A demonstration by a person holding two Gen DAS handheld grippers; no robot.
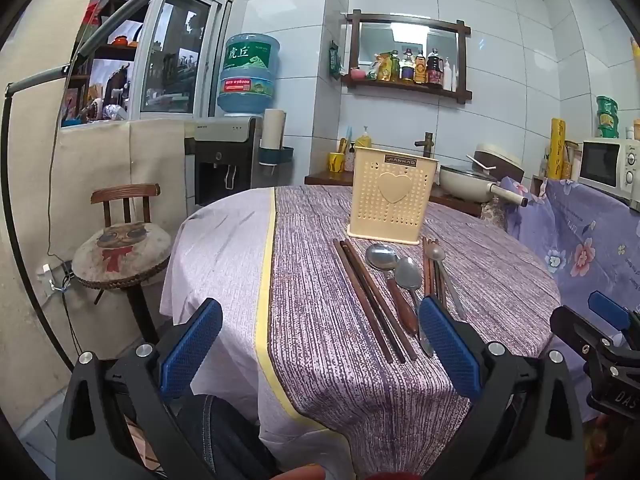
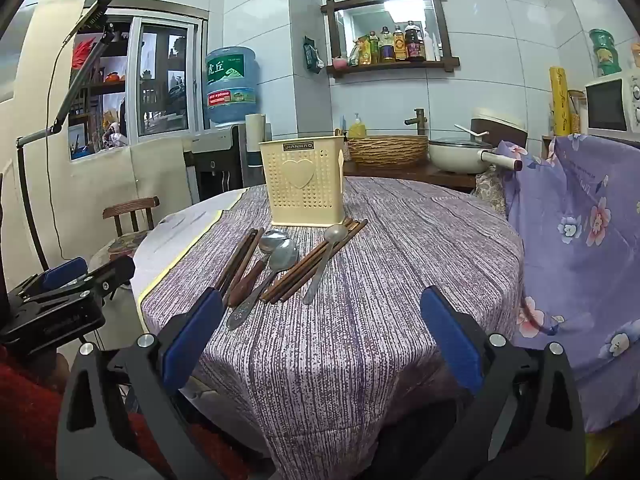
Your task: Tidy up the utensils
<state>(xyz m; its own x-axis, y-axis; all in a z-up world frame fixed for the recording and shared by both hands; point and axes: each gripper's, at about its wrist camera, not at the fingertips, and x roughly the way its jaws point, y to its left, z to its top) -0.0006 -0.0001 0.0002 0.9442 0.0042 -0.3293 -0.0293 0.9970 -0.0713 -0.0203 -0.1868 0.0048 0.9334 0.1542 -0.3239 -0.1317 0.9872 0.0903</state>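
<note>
Both claws, left gripper (image 1: 320, 344) and right gripper (image 2: 322, 336), hang spread and empty; utensils (image 2: 276, 268) lie before the holder (image 2: 304, 180) (upright, mid-table). Whoever grips should take one chopstick bundle centrally.

A round table (image 2: 420, 248) under purple cloth carries a cream utensil holder (image 2: 304, 184), chopsticks (image 2: 316, 262) and spoons (image 2: 280, 258).

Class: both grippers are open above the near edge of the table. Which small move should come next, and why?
Probably bring the right gripper forward and down to the lone metal spoon. Every utensil lies on the cloth before the cream holder, both grippers are empty, and that spoon lies rightmost.
</note>
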